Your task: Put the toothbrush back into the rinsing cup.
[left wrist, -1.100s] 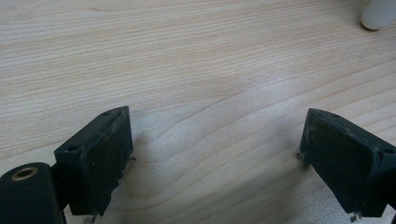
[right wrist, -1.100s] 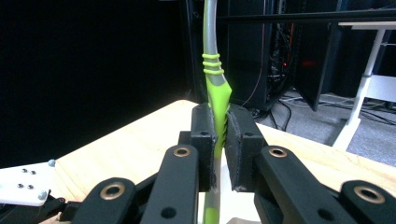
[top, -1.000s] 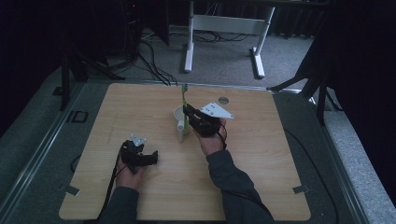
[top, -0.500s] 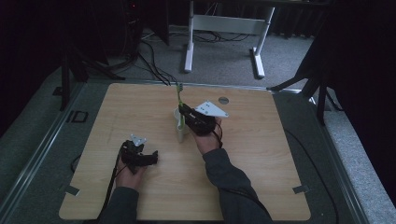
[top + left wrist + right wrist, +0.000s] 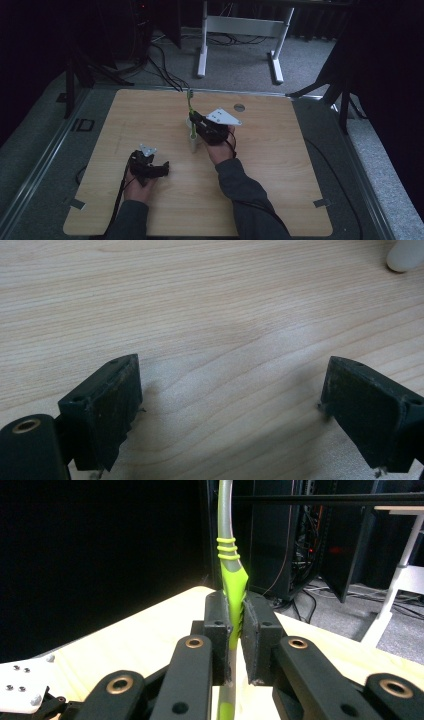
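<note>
The right claw (image 5: 235, 630) pinches a green toothbrush (image 5: 231, 580) upright over the white cup (image 5: 192, 142) near the middle of the table (image 5: 300, 165). The grip is narrow and low on the handle, so the brush could pivot or slip, miss the cup's mouth, or tip the light cup. The left claw (image 5: 230, 410) rests spread and empty at near left, too far off to steady the cup.
</note>
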`<state>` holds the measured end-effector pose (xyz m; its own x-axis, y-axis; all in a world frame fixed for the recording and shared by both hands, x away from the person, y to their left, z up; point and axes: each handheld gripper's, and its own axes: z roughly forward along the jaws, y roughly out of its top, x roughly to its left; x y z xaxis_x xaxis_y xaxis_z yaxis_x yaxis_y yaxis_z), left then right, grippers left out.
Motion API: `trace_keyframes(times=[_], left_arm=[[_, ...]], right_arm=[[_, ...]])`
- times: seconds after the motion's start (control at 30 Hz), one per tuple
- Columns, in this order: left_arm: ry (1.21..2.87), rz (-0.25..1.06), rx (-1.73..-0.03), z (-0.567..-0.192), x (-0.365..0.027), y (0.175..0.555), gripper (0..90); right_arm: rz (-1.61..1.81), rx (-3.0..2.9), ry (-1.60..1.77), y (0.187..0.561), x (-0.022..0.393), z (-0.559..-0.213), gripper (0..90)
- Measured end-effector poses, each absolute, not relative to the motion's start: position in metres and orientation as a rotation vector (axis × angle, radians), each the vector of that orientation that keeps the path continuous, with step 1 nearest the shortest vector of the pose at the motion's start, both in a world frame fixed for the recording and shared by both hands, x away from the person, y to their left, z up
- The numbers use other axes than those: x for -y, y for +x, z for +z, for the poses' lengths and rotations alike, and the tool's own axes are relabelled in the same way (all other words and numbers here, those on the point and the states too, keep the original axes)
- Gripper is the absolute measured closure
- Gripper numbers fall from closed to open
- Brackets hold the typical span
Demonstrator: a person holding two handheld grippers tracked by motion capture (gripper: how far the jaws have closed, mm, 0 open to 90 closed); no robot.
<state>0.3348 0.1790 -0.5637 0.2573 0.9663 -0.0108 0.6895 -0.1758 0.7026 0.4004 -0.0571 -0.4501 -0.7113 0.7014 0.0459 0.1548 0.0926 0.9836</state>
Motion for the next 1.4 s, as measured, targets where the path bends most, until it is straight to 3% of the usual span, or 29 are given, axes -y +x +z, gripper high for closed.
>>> trace_keyframes(times=[1.27, 1.3, 1.33, 1.37, 1.4], left_arm=[[1.938, 0.604, -1.498, -0.564, -0.179, 0.335, 10.2], [1.938, 0.604, -1.498, -0.564, -0.179, 0.335, 10.2], [1.938, 0.604, -1.498, -0.564, -0.179, 0.335, 10.2], [1.939, 0.603, -1.497, -0.564, -0.179, 0.335, 10.2], [1.939, 0.604, -1.496, -0.564, -0.179, 0.335, 10.2]], right_arm=[[1.588, -2.011, 0.835, 0.397, 0.054, -0.472, 79.6], [1.58, -2.016, 0.829, 0.397, 0.054, -0.473, 78.2], [1.595, -2.05, 0.853, 0.395, 0.055, -0.477, 58.8], [1.595, -2.05, 0.853, 0.395, 0.055, -0.477, 58.8], [1.599, -2.068, 0.858, 0.395, 0.056, -0.48, 53.3]])
